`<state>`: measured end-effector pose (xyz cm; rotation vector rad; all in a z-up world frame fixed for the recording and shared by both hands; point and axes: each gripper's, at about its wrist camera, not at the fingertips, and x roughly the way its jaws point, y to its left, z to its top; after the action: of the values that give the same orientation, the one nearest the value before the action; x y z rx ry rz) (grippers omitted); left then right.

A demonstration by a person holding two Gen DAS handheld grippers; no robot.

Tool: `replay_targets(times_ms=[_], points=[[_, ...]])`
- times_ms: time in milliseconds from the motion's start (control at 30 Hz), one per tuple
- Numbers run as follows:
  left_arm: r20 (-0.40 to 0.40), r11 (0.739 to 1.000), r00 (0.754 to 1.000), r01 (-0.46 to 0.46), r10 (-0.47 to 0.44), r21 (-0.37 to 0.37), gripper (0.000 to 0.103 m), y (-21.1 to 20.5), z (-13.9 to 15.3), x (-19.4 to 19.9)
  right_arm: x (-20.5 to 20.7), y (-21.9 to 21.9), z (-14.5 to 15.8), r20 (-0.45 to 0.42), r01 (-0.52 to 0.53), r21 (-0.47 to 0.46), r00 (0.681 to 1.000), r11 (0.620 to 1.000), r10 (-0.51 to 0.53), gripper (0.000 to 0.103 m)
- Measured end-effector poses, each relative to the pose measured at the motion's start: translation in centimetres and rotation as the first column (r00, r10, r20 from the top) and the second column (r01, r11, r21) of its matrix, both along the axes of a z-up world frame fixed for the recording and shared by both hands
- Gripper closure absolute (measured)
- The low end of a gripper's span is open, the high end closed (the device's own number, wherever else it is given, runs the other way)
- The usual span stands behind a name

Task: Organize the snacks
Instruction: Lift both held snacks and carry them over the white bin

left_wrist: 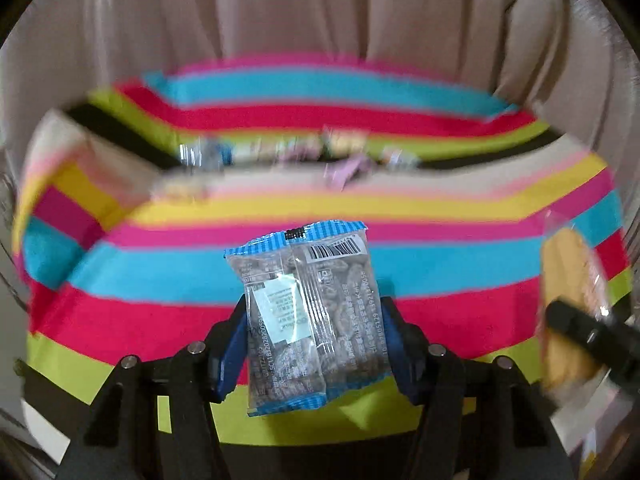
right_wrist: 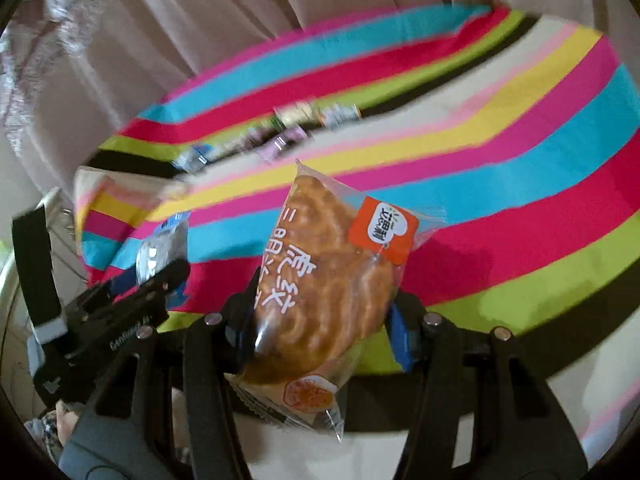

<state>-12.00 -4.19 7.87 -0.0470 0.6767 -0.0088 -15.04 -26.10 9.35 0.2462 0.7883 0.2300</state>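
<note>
My left gripper (left_wrist: 314,344) is shut on a clear snack packet with blue edges (left_wrist: 310,312), held upright in front of a striped fabric box (left_wrist: 360,216). My right gripper (right_wrist: 320,320) is shut on a wrapped golden pastry with an orange label (right_wrist: 328,280), held just beside it. The pastry shows at the right edge of the left wrist view (left_wrist: 568,300); the blue packet shows at the left of the right wrist view (right_wrist: 160,252). Several small snack packets (left_wrist: 340,152) lie inside the box opening, blurred.
The striped box has a flap folded out at its left end (left_wrist: 68,184). Beige curtains (left_wrist: 320,8) hang close behind the box. The two grippers are close side by side, left gripper body (right_wrist: 108,320) near the right one.
</note>
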Motion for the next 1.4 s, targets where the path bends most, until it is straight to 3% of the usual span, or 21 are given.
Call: replay_targets(times_ms=[133, 267, 400, 767, 1000, 1267, 1400], points=[[0.150, 0.999, 0.988, 0.031, -0.033, 0.017, 0.042, -1.0, 5.9, -3.3, -4.6, 0.9, 5.5, 0.186, 0.005, -0.034, 0.983, 0.999, 0.002, 0.046], [0.271, 0.999, 0.961, 0.048, -0.051, 0.020, 0.042, -1.7, 10.1, -6.9, -10.1, 1.8, 11.7, 0.402, 0.056, -0.112, 0.916, 0.992, -0.007, 0.046], [0.357, 0.997, 0.931, 0.072, -0.073, 0.014, 0.042, -2.0, 13.0, -10.8, -14.4, 2.2, 15.6, 0.512, 0.103, -0.142, 0.859, 0.985, -0.016, 0.046], [0.520, 0.991, 0.845, 0.125, -0.126, 0.037, 0.042, -3.8, 18.2, -19.8, -23.0, 1.6, 19.9, 0.626, 0.145, -0.200, 0.780, 0.969, 0.012, 0.046], [0.556, 0.988, 0.817, 0.138, -0.152, 0.068, 0.042, -4.7, 18.9, -22.1, -25.4, 0.1, 20.9, 0.665, 0.177, -0.187, 0.747, 0.966, -0.008, 0.045], [0.565, 0.978, 0.799, 0.171, -0.207, 0.116, 0.041, -7.0, 19.4, -23.5, -26.4, -2.5, 20.6, 0.660, 0.219, -0.173, 0.750, 0.960, -0.052, 0.045], [0.558, 0.963, 0.785, 0.221, -0.270, 0.156, 0.041, -9.2, 19.4, -24.1, -26.9, -4.8, 19.8, 0.633, 0.260, -0.177, 0.768, 0.949, -0.093, 0.045]])
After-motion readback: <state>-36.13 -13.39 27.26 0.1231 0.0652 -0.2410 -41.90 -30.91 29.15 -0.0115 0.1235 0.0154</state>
